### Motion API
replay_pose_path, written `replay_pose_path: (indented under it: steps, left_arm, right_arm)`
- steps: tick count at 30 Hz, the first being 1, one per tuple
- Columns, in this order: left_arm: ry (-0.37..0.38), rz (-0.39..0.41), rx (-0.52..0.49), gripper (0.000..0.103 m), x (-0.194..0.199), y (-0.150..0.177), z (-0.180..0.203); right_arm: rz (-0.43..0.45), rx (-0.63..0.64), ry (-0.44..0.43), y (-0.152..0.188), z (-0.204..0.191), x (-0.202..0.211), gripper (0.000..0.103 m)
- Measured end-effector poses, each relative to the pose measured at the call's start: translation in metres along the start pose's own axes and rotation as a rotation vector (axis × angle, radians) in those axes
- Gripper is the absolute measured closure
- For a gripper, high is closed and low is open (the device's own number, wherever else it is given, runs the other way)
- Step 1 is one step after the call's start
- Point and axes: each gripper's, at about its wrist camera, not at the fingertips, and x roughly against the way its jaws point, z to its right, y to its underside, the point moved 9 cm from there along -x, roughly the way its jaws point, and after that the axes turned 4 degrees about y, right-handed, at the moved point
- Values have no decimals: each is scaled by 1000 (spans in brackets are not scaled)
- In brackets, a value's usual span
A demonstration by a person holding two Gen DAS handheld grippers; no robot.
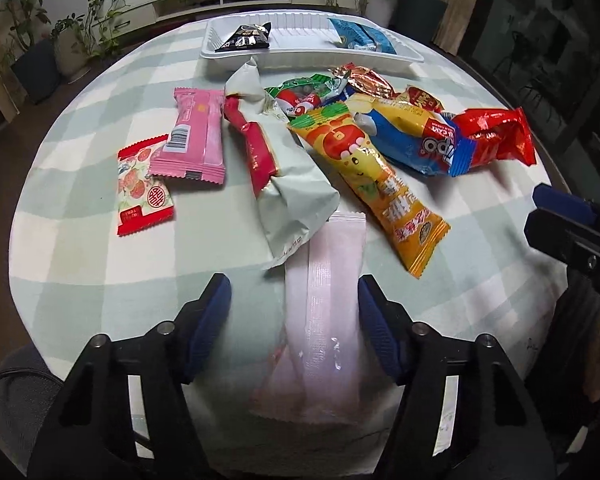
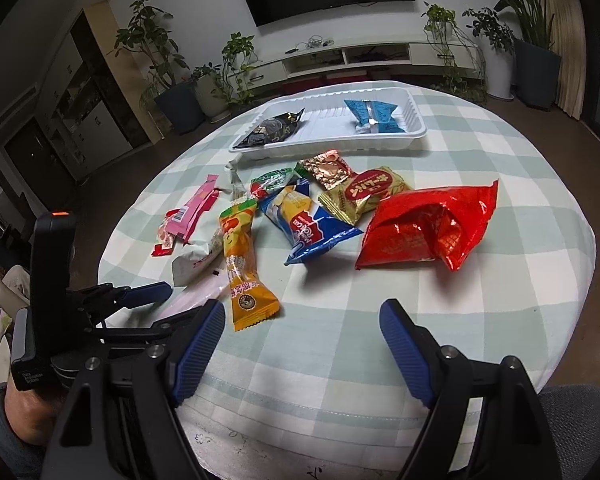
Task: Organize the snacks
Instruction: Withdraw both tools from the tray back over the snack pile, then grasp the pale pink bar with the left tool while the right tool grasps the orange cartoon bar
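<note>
Overhead, a round table [image 2: 440, 280] in green-and-white checked cloth carries loose snack packets before a white plastic tray [image 2: 416, 136]; potted plants and a wall television stand behind. Left hand-held gripper [image 1: 294, 300] straddles a pale pink packet [image 1: 324, 320], pads apart; right hand-held gripper [image 2: 302, 326] spread, empty.

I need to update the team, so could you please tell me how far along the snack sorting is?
Done: a black packet and a blue packet lie in the white tray. In hand: the left tongs straddle a pale pink packet, not yet clamped. Left: roughly ten packets on the tablecloth; the right tongs are empty.
</note>
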Motion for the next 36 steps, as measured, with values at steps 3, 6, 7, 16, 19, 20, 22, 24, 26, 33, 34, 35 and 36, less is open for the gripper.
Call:
replay_pose_path:
  steps: [3, 6, 7, 16, 19, 20, 22, 24, 26, 33, 34, 35, 36]
  left_arm:
    - [-8, -15, -49, 40, 0, 3, 2]
    - [-7, -37, -99, 39, 1, 6, 4]
    - [-2, -49, -115, 39, 1, 6, 5]
    - [44, -111, -239, 63, -2, 3, 12]
    - [65, -133, -258, 75, 0, 4, 13]
    - [68, -136, -259, 78, 1, 5, 12]
    - [88, -140, -264, 80, 3, 6, 10]
    - [108, -138, -259, 81, 5, 9, 8]
    - [117, -130, -246, 82, 7, 11, 5]
    - [171, -81, -169, 82, 20, 19, -6]
    - [179, -72, -156, 82, 22, 21, -7]
    - [179, -47, -141, 82, 24, 20, -9]
    - [186, -39, -125, 82, 26, 21, -11]
  right_arm:
    - [-15, 17, -3, 0, -5, -4, 20]
    - [-35, 41, -6, 2, -12, -9, 20]
    - [-38, 47, -7, 3, -13, -10, 20]
    - [-62, 106, 10, -3, -26, -19, 21]
    - [-75, 128, 6, -5, -33, -22, 22]
    - [-79, 134, 4, -6, -36, -24, 22]
    - [-91, 153, 2, -6, -41, -28, 22]
    - [-99, 169, 2, -8, -45, -32, 25]
    - [-104, 174, 2, -11, -46, -36, 25]
    - [-124, 217, 10, -21, -58, -51, 27]
    - [-128, 226, 9, -22, -60, -54, 28]
    - [-135, 233, 11, -22, -61, -58, 29]
    - [-142, 237, 12, -22, -63, -61, 32]
